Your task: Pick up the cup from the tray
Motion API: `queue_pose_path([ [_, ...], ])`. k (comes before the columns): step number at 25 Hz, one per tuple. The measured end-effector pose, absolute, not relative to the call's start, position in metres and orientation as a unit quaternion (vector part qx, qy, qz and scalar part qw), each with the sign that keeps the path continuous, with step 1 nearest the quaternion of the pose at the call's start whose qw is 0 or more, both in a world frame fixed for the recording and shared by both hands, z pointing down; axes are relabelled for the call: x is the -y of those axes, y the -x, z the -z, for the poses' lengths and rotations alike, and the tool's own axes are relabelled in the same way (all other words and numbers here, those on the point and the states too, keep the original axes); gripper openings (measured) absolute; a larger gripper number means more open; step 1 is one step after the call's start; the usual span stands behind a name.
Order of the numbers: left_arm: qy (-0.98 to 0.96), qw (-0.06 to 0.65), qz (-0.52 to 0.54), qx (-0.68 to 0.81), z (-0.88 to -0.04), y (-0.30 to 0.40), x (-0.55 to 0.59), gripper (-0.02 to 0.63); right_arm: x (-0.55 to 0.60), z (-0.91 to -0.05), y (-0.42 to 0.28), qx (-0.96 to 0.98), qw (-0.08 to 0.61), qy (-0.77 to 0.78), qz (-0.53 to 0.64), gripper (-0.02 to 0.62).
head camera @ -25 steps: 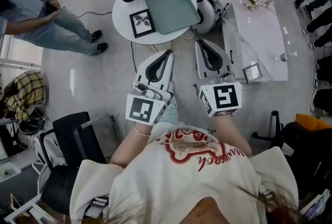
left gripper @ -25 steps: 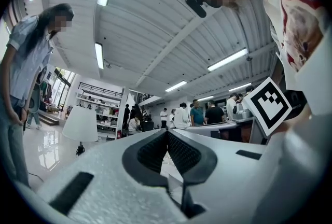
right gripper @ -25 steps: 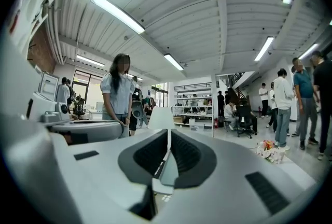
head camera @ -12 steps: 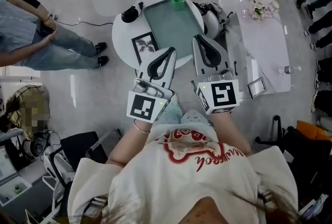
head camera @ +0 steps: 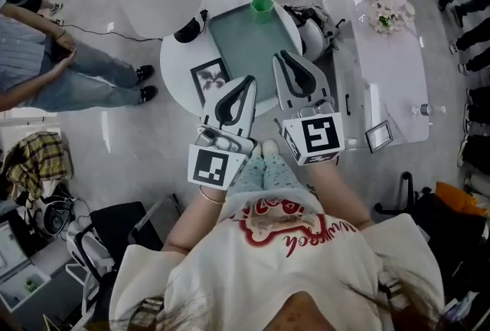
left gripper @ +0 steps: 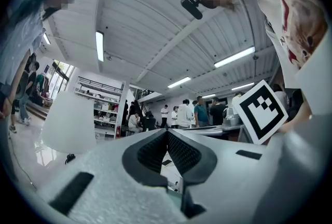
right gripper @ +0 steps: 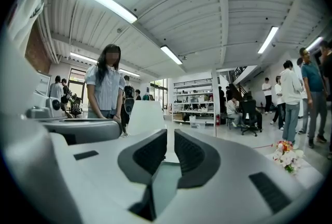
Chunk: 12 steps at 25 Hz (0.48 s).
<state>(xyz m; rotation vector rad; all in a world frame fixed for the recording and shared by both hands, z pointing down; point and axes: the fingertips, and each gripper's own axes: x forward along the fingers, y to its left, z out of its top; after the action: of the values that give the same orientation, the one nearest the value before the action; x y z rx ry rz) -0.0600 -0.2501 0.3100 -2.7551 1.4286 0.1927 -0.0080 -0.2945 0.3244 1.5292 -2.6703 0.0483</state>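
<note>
One round white table (head camera: 174,65) lies below you, a framed picture (head camera: 209,80) at its 7 o'clock. Your left gripper (head camera: 246,81) hangs over the table's 6 o'clock edge, its jaws pressed together on nothing. The green cup (head camera: 262,6) stands upright at 12 o'clock, on the far corner of the green tray (head camera: 249,38), well apart from both tools. Your right gripper (head camera: 283,59), over the tray's 4 o'clock side, is likewise closed and empty.
</note>
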Motion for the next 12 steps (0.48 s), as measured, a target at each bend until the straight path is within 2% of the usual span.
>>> queue_pose_path([
  [8, 0.875, -0.022, -0.056, -0.48, -0.345, 0.071, 0.265, 0.012, 0.374, -0.404, 0.012, 0.863, 0.074, -0.495, -0.064, 0.042],
  [9, 0.874, -0.02, -0.053, -0.482, -0.352, 0.074, 0.266, 0.012, 0.383, -0.416, 0.013, 0.863, 0.076, -0.495, -0.073, 0.063],
  [11, 0.872, -0.027, -0.045, -0.487, -0.364, 0.078, 0.265, 0.012, 0.4, -0.442, 0.016, 0.859, 0.084, -0.496, -0.098, 0.165],
  [12, 0.87, -0.033, -0.042, -0.49, -0.369, 0.08, 0.265, 0.012, 0.409, -0.456, 0.016, 0.856, 0.087, -0.498, -0.114, 0.183],
])
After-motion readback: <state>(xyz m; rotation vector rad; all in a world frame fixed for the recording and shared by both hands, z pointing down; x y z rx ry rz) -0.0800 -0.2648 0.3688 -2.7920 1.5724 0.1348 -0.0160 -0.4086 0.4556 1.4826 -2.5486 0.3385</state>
